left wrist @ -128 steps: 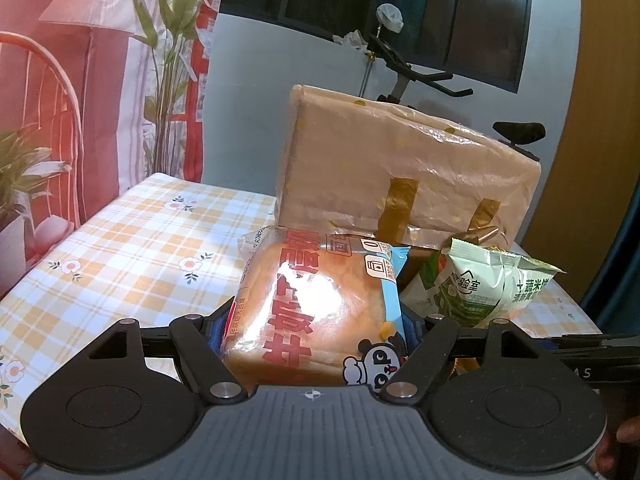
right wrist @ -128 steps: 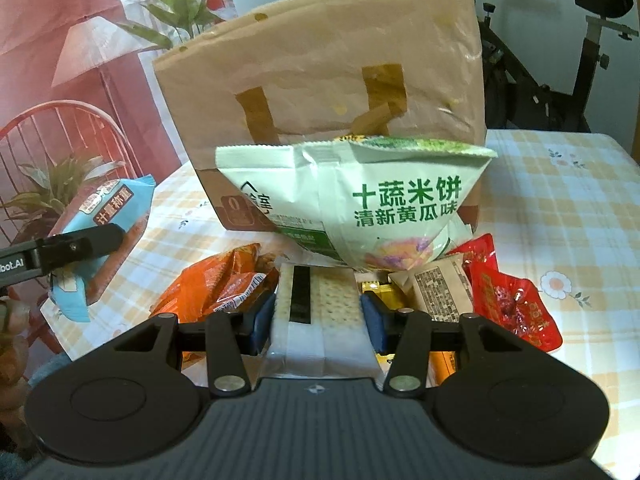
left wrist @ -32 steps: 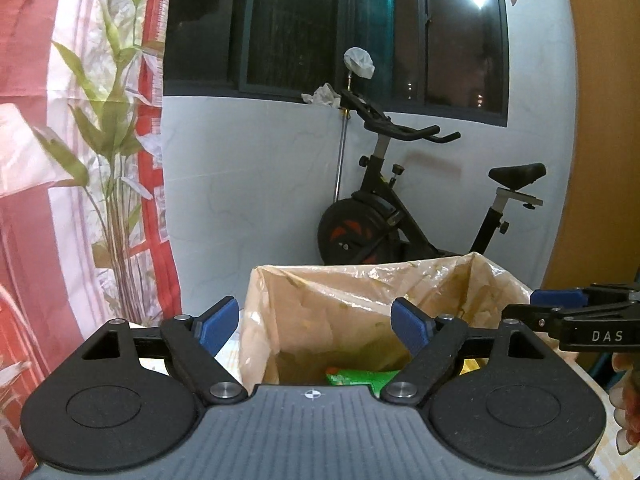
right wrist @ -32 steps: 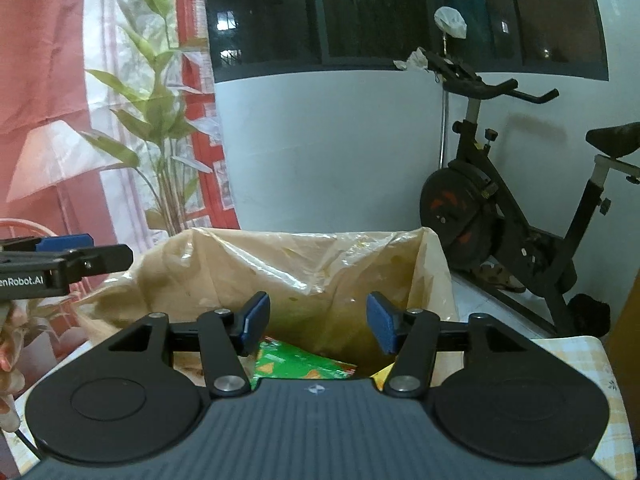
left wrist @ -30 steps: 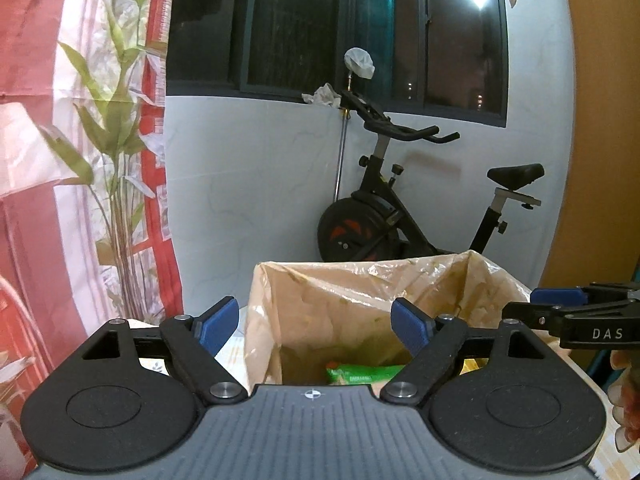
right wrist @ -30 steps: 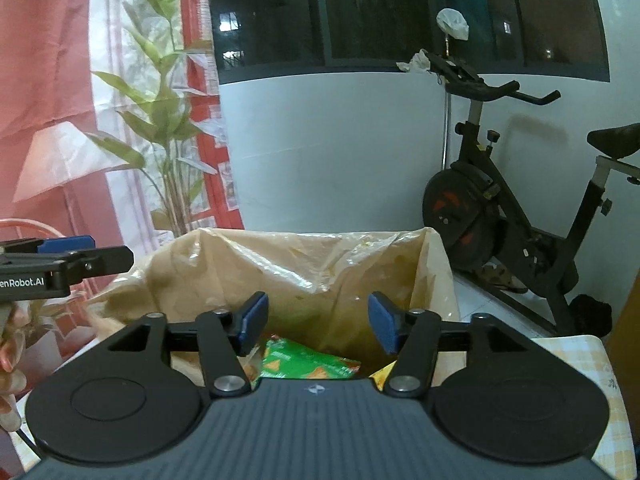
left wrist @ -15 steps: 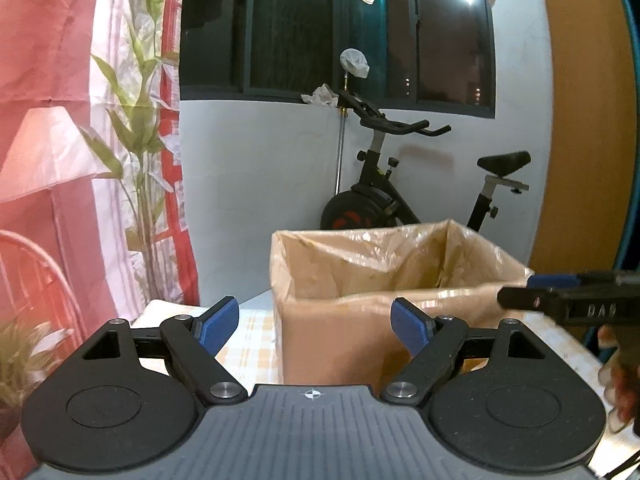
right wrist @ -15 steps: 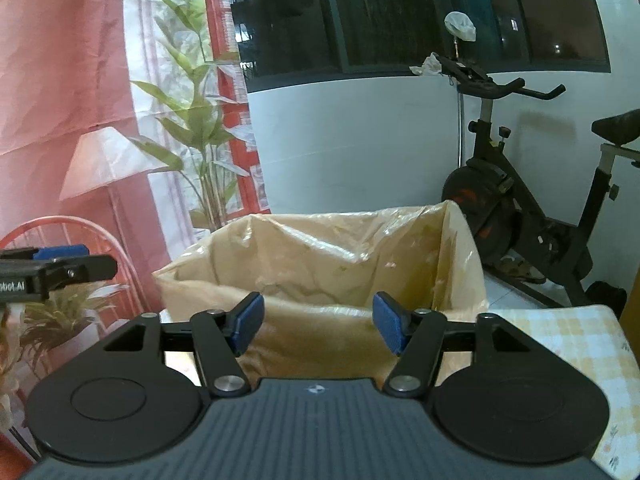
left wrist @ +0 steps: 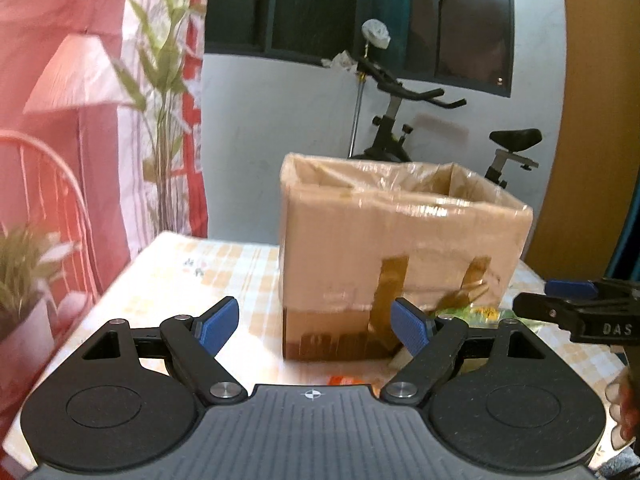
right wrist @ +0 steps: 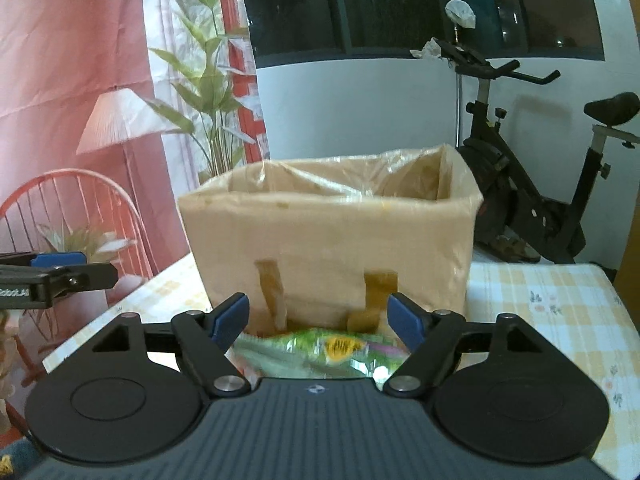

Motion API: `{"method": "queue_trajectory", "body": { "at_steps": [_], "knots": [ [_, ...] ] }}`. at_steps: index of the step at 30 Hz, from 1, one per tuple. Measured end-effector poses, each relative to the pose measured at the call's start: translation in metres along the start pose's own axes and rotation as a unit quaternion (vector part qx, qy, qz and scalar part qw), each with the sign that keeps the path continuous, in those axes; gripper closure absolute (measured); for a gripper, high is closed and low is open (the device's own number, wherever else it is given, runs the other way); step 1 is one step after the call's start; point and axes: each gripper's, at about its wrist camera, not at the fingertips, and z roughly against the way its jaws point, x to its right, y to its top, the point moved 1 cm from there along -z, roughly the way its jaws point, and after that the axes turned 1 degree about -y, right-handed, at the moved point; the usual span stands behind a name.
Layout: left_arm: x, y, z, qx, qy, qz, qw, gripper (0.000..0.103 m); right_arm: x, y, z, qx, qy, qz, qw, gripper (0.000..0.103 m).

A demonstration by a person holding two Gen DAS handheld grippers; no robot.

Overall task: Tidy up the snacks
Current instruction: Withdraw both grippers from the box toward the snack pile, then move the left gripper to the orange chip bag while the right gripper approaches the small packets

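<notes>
Between the blue pads of the left gripper (left wrist: 313, 324) nothing but air — jaws spread wide, aimed at the front wall of the cardboard box (left wrist: 400, 240). Same with the right gripper (right wrist: 319, 320): jaws have just been opening, now wide apart and empty, pointed over a green snack bag (right wrist: 320, 350) lying at the foot of the box (right wrist: 328, 240). Beyond the pads, box standing upright on the checked tablecloth (left wrist: 224, 272), open at the top, lined with clear plastic folded over the rim, two strips of brown tape on the front. Low at the box's right corner in the left view, a blurred green packet (left wrist: 476, 314) and a scrap of orange wrapper (left wrist: 344, 380) just above the gripper body. Contents of the box hidden from this height. Further out — an exercise bike (right wrist: 532, 184) against the pale wall, dark windows above, a leafy plant (right wrist: 208, 92) and a pink curtain to the left.
</notes>
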Motion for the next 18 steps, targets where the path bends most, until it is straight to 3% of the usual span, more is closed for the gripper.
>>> {"method": "queue_trajectory", "body": {
  "at_steps": [8, 18],
  "knots": [
    [0.001, -0.035, -0.004, -0.023, 0.003, 0.002, 0.9997, 0.018, 0.002, -0.043, 0.011, -0.003, -0.022, -0.017, 1.0, 0.024],
    [0.012, -0.073, -0.021, -0.083, -0.029, 0.027, 0.9957, 0.018, 0.006, -0.082, 0.006, -0.035, -0.047, -0.016, 0.998, 0.024]
  ]
}}
